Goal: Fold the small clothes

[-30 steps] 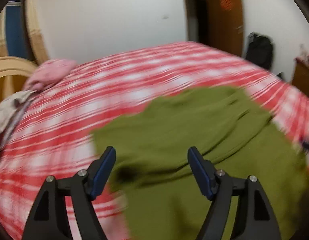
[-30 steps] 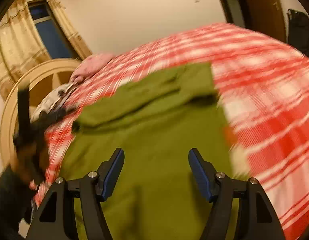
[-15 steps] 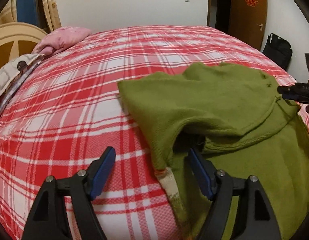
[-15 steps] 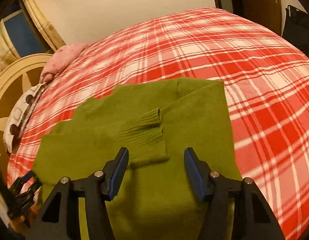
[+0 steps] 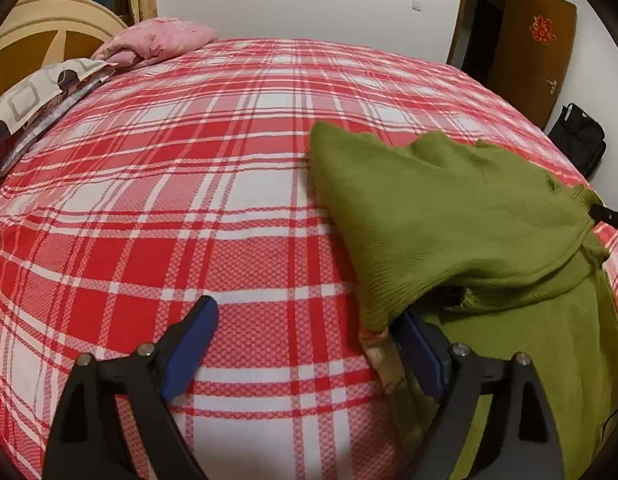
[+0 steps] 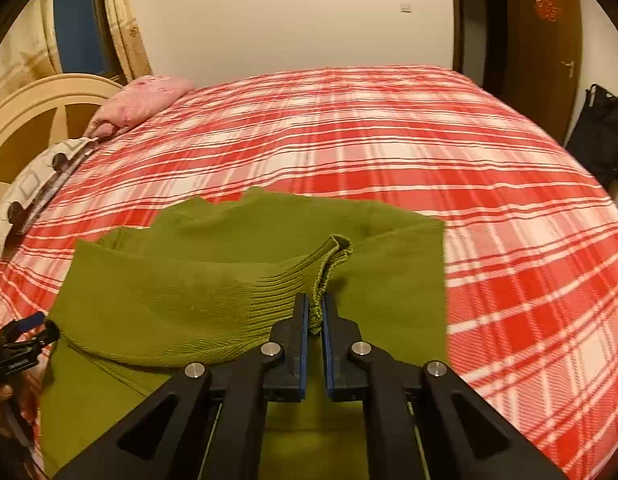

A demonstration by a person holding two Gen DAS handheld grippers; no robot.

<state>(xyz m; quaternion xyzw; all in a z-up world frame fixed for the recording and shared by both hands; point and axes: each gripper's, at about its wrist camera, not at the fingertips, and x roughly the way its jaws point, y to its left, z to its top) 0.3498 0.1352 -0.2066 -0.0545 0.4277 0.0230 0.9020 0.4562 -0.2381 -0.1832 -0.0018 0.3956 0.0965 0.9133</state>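
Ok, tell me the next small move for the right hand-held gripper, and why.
Probably carry the cuff across the sweater and lay the sleeve flat. The right hand-held gripper is shut on the ribbed cuff, with the sleeve bunched and lifted off the body. The left hand-held gripper is opening at the sweater's edge, gripping nothing.

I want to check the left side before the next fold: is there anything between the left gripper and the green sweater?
Nothing visible. The left gripper, jaws opening, sits at the green sweater edge; only bare plaid bedsheet lies between its fingers.
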